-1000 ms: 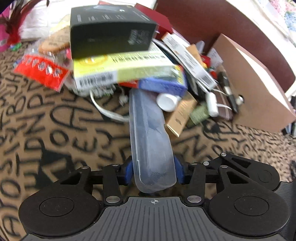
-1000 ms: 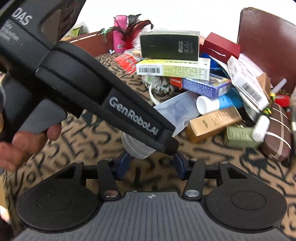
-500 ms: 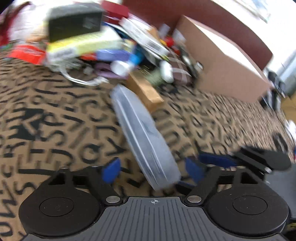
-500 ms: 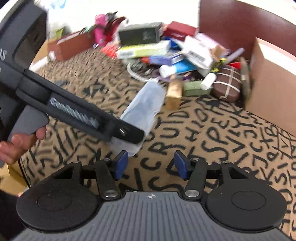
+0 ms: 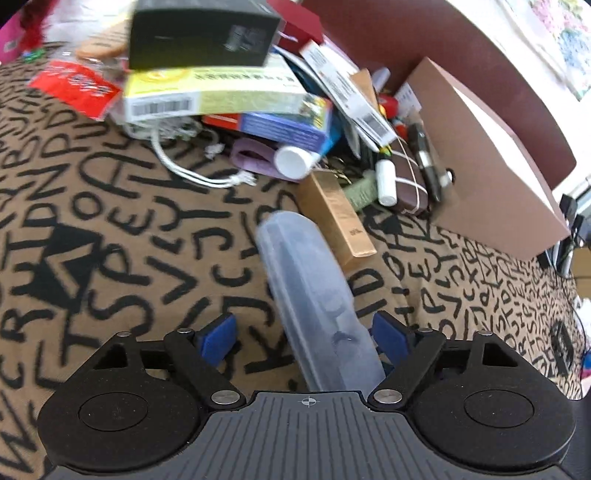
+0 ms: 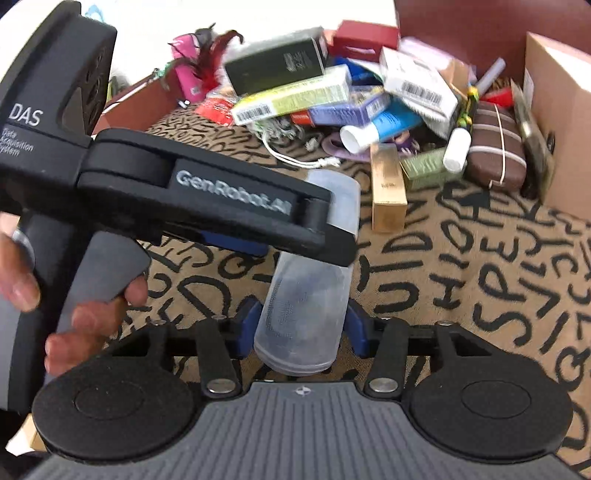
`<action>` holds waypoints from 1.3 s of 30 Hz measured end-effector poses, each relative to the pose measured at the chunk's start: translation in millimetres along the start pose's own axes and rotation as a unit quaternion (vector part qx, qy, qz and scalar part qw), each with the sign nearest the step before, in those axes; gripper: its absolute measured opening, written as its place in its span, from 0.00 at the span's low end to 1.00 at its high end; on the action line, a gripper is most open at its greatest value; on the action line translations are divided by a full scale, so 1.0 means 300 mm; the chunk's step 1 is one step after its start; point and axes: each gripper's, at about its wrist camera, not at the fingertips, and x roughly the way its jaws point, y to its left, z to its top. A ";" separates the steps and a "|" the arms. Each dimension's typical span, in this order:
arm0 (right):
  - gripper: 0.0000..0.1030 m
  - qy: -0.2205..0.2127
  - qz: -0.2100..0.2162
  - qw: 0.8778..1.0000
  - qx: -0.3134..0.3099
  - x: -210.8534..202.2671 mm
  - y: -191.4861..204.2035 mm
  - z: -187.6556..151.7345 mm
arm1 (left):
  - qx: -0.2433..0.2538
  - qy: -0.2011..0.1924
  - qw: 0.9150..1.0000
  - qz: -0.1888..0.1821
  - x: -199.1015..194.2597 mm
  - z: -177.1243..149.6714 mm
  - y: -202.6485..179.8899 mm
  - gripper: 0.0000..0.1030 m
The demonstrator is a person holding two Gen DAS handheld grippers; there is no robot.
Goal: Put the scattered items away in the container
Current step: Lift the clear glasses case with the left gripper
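A long translucent plastic case [image 5: 314, 299] lies between the two grippers over the lettered cloth. In the left wrist view my left gripper [image 5: 304, 334] stands open, its blue pads apart on either side of the case. In the right wrist view my right gripper [image 6: 301, 326] is shut on the near end of the same case [image 6: 306, 317], blue pads pressing both sides. The left gripper's black body [image 6: 207, 210] crosses above the case there. The cardboard box [image 5: 480, 162] stands at the right.
A pile of scattered items sits ahead: a black box [image 5: 199, 33], a yellow-green carton [image 5: 218, 96], a gold box [image 5: 338, 218], a brown bundle [image 6: 495, 147], a white-capped tube [image 6: 373, 129], a white cord [image 5: 192, 170]. A dark red chair back [image 5: 424, 40] stands behind.
The left gripper held the case a second ago and has opened. The right gripper has closed on the case's end. Both views swung right, then back toward the pile.
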 end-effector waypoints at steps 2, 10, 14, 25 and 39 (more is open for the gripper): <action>0.51 0.002 0.001 1.000 -0.001 0.000 -0.003 0.001 | 0.022 -0.001 1.000 -0.002 0.009 0.001 -0.019 0.59; 0.51 0.007 0.005 1.000 0.004 0.010 -0.017 0.010 | 0.000 -0.003 1.000 -0.017 0.033 0.016 -0.005 0.72; 0.52 0.008 0.007 1.000 0.011 0.014 -0.025 0.013 | 0.020 -0.004 1.000 0.002 0.041 0.022 -0.026 0.57; 0.53 0.005 0.010 1.000 0.001 0.031 -0.033 0.019 | 0.040 -0.016 0.999 0.006 0.056 0.017 -0.037 0.70; 0.52 -0.063 0.003 0.998 -0.002 -0.198 -0.036 -0.028 | 0.083 -0.051 0.995 -0.008 -0.087 -0.009 -0.200 0.58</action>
